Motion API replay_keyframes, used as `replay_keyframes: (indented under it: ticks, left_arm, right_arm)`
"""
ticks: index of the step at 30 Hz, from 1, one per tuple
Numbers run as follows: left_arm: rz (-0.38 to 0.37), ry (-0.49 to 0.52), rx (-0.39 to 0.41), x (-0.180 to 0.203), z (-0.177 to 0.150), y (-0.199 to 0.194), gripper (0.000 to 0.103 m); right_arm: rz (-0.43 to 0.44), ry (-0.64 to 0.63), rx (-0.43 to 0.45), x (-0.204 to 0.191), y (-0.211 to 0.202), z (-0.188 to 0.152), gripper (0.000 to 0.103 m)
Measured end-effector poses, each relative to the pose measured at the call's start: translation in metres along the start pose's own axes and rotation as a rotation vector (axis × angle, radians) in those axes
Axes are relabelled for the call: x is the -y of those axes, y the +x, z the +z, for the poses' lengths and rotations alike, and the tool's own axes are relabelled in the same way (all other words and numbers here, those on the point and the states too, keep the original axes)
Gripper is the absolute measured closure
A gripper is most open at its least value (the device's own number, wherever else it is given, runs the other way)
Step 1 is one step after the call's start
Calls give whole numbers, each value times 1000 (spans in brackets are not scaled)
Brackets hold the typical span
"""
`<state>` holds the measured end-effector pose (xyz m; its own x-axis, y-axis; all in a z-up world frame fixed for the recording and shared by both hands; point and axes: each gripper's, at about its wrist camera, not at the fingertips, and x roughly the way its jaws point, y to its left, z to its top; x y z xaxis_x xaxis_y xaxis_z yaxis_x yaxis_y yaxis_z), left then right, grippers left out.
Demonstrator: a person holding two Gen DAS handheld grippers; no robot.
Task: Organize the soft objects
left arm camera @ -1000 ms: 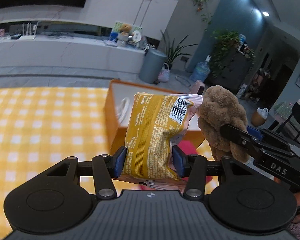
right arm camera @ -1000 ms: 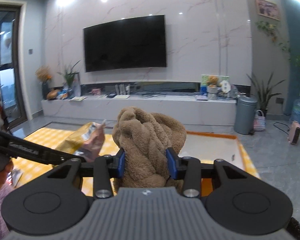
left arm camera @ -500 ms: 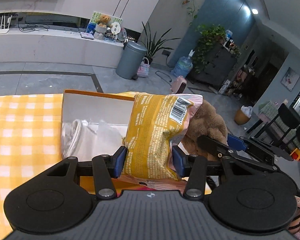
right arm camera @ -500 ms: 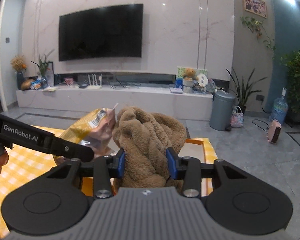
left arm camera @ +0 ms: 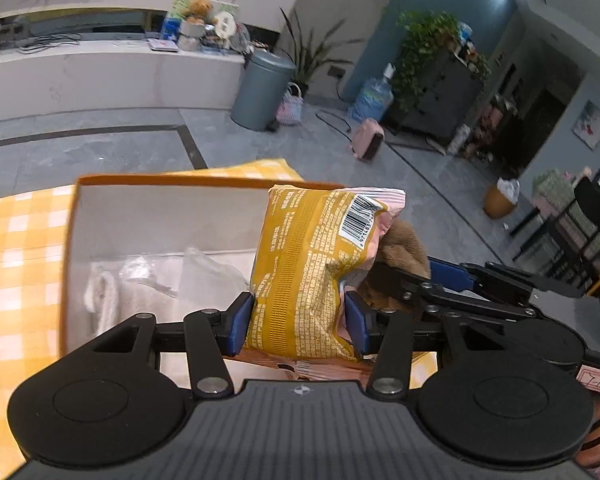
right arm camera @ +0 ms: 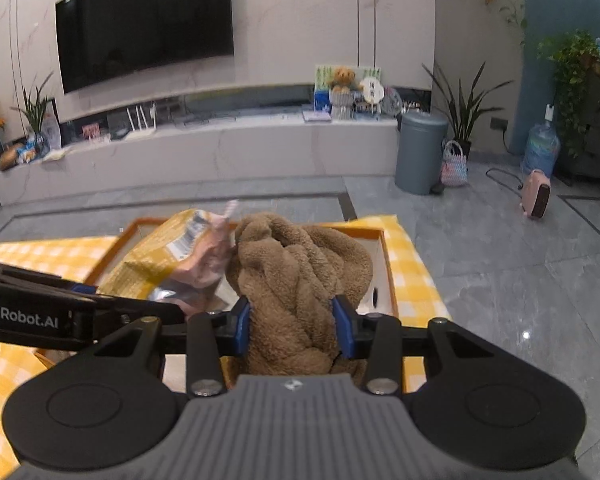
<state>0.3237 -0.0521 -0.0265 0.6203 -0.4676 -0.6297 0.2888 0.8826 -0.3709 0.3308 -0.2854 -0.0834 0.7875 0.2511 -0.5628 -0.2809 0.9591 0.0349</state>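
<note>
Over the orange box [left arm camera: 70,248], where you have just carried both loads, your left hand-held gripper [left arm camera: 298,322] clamps the yellow snack bag [left arm camera: 304,272] and your right hand-held gripper [right arm camera: 294,326] the brown plush [right arm camera: 300,276], ready to lower in.

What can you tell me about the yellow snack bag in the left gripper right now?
The yellow snack bag is a crinkly, puffed packet printed with small white text, a white barcode near its upper right corner and a pink striped top seam. It stands roughly upright, pinched at its lower part between the blue pads of the left gripper. It hangs over the orange box, and the brown plush presses against its right side.
</note>
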Motion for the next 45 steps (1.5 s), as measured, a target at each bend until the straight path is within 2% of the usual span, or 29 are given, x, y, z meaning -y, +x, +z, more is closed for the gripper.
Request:
replay_keyframes:
  ticks: [8, 17, 20, 22, 26, 29, 31, 36, 38, 40, 45]
  left_arm:
    - [47, 6, -61, -3, -8, 20, 47]
    - [116, -2, -80, -8, -16, 18, 44]
    - [117, -27, -73, -9, -15, 10, 30]
    - [112, -35, -60, -8, -12, 2, 25]
    - [130, -6, -12, 3, -6, -21, 21]
    - [142, 15, 44, 13, -6, -45, 21]
    - [149, 22, 94, 20, -6, -63, 21]
    - [171, 69, 224, 36, -12, -114, 21]
    - [183, 96, 284, 43, -17, -137, 21]
    - [195, 120, 333, 49, -24, -160, 22]
    - [233, 141, 413, 59, -52, -213, 22]
  right_arm:
    - [-15, -33, -68, 3, 24, -11, 58]
    - [-10, -120, -99, -3, 17, -6, 49]
    - [-7, -154, -108, -8, 8, -2, 46]
    - [-14, -178, -114, -12, 2, 1, 41]
    - [-22, -182, -117, -15, -15, 5, 38]
    - [-8, -140, -107, -15, -33, 11, 30]
    - [3, -113, -95, -15, -47, 15, 24]
    - [40, -91, -47, -23, -91, 23, 17]
    - [61, -93, -27, -31, -111, 24, 16]
    - [74, -87, -11, -38, -131, 24, 11]
    - [121, -84, 53, -56, -179, 12, 9]
